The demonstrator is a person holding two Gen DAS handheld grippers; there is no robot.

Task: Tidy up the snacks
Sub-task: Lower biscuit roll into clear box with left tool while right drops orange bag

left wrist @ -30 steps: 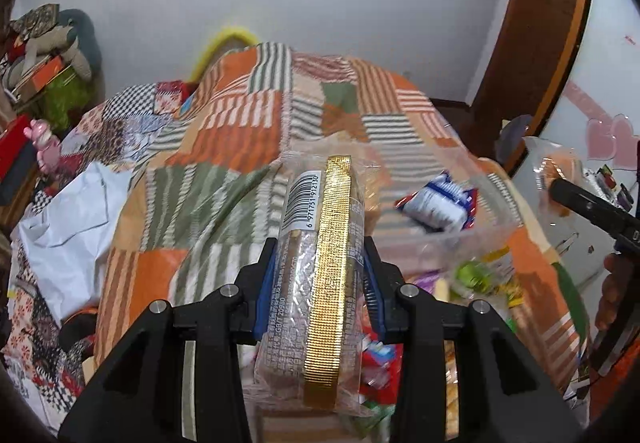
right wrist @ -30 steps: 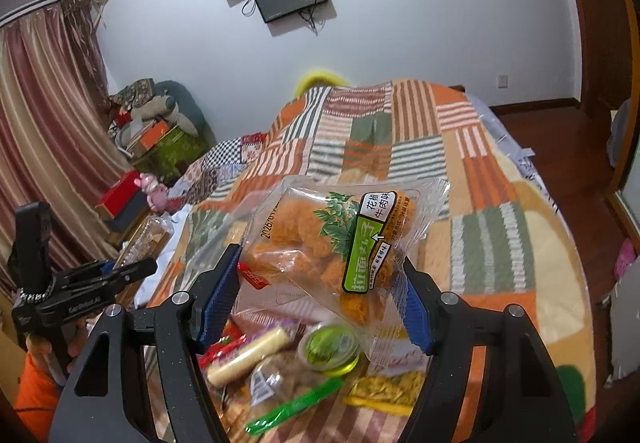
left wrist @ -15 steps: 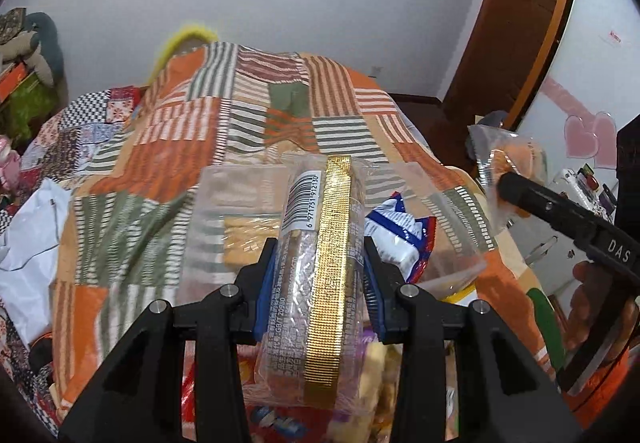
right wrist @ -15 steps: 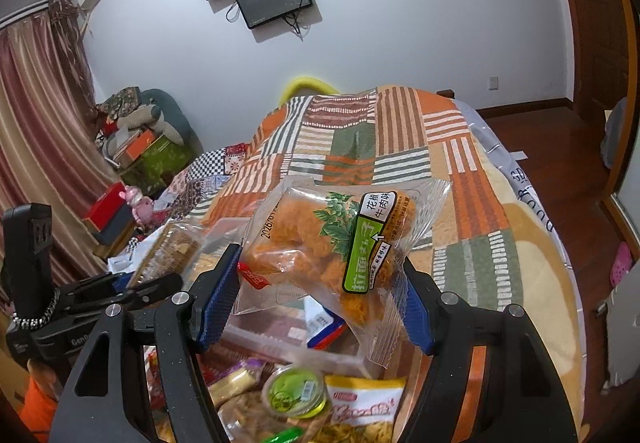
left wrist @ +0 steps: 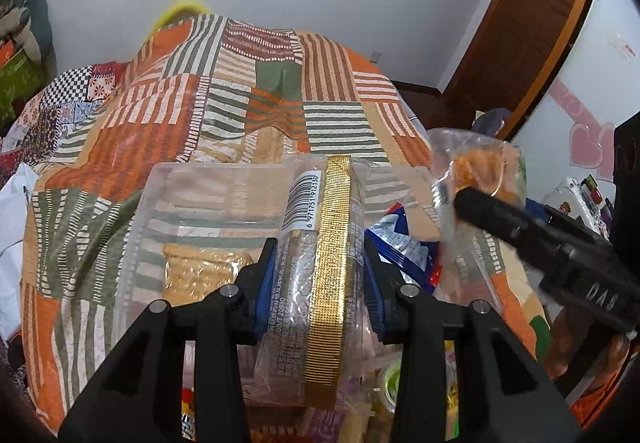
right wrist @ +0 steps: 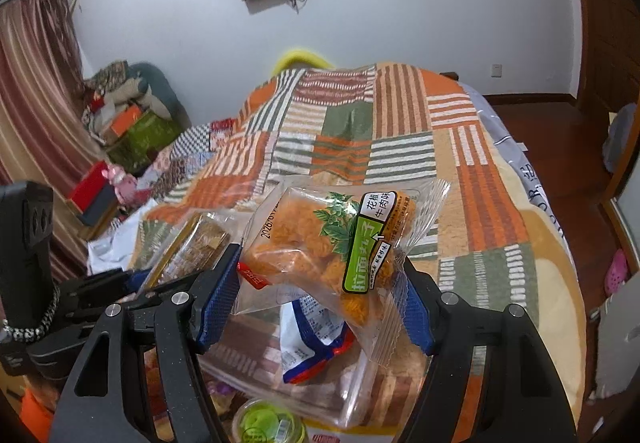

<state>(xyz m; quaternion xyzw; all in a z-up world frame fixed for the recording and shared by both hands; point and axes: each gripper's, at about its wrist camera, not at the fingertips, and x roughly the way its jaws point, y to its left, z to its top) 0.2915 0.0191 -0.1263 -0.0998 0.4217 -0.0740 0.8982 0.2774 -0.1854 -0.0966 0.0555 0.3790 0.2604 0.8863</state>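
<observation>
My left gripper (left wrist: 320, 283) is shut on a clear biscuit pack with a gold strip (left wrist: 326, 263), held above a clear plastic bin (left wrist: 160, 195) on the bed. The bin holds a tan wafer pack (left wrist: 200, 271) and a blue-and-white packet (left wrist: 404, 247). My right gripper (right wrist: 316, 303) is shut on a clear bag of orange fried snacks with a green label (right wrist: 332, 239), held over the bin (right wrist: 352, 403) and the blue-and-white packet (right wrist: 316, 339). The right gripper and its bag (left wrist: 480, 167) show at the right of the left wrist view.
A patchwork orange, green and white blanket (left wrist: 240, 91) covers the bed. Loose snacks lie in front of the bin, among them a green-lidded cup (right wrist: 264, 423). Boxes and soft toys (right wrist: 128, 115) pile at the left wall. A wooden door (left wrist: 532, 23) stands at the right.
Both grippers have moved forward over the bin with their packs still held. The right gripper has come closer to the left one.
</observation>
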